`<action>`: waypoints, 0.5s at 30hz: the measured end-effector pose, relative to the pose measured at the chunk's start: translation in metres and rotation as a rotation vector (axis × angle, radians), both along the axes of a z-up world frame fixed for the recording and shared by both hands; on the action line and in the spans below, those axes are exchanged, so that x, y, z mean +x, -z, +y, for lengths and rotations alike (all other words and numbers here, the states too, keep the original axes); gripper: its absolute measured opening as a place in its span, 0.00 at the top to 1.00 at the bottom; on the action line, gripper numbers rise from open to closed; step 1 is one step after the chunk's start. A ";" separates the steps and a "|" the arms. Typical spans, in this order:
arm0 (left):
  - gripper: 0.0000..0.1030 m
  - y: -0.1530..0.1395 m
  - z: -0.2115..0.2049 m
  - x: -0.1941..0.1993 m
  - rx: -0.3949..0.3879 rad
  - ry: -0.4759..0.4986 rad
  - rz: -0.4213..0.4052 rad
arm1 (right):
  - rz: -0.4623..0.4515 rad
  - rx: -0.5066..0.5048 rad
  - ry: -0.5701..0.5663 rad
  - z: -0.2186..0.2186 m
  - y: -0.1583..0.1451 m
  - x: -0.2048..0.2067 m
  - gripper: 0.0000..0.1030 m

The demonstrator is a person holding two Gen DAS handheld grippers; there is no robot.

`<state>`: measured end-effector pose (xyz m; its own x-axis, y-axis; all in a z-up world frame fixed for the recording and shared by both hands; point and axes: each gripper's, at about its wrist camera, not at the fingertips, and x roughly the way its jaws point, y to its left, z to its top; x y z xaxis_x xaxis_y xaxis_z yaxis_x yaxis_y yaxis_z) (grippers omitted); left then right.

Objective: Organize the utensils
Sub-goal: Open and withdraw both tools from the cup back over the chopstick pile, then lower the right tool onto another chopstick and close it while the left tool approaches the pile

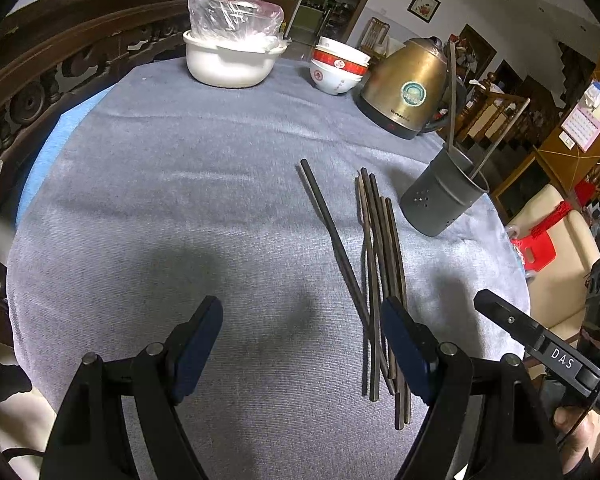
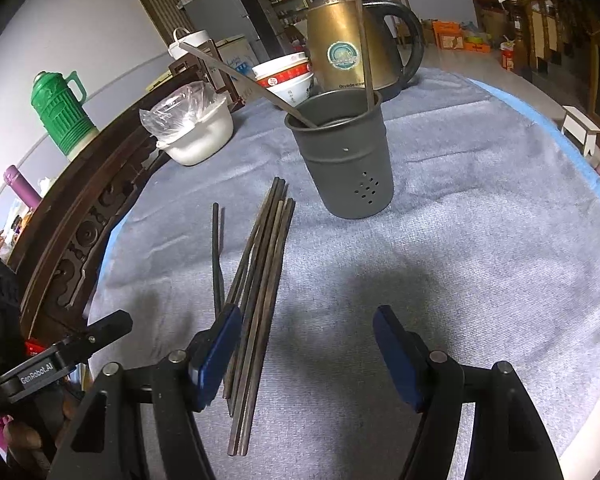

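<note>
Loose chopsticks [image 2: 256,288] lie just left of the open right hand-held gripper [image 2: 304,344].

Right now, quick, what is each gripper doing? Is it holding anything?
Left gripper: open, holding nothing, above the gray cloth.
Right gripper: open, holding nothing, beside the chopsticks.

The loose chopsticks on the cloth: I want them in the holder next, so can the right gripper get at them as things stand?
Probably yes. The right gripper is open and empty, and the loose chopsticks lie flat on the cloth beside its left finger, nothing covering them. The holder stands beyond, apart.
</note>
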<state>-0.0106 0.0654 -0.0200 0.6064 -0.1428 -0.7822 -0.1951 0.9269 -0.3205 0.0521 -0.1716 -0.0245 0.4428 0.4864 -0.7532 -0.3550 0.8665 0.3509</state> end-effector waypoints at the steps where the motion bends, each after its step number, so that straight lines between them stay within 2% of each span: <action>1: 0.21 0.000 0.000 -0.001 0.001 0.000 0.000 | 0.000 0.001 0.000 0.000 0.000 0.000 0.30; 8: 0.21 0.003 0.006 -0.004 0.000 -0.038 0.025 | 0.054 -0.007 -0.006 -0.005 0.005 0.002 0.30; 13: 0.21 0.009 0.013 0.002 -0.010 -0.063 0.070 | 0.183 -0.015 -0.051 0.000 0.018 0.024 0.31; 15: 0.21 0.008 0.013 0.002 -0.007 -0.068 0.064 | 0.203 -0.032 -0.083 0.011 0.020 0.031 0.31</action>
<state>-0.0081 0.0782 -0.0277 0.5636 -0.1091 -0.8188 -0.2777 0.9085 -0.3122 0.0829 -0.1608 -0.0447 0.2400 0.4892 -0.8385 -0.3502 0.8492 0.3952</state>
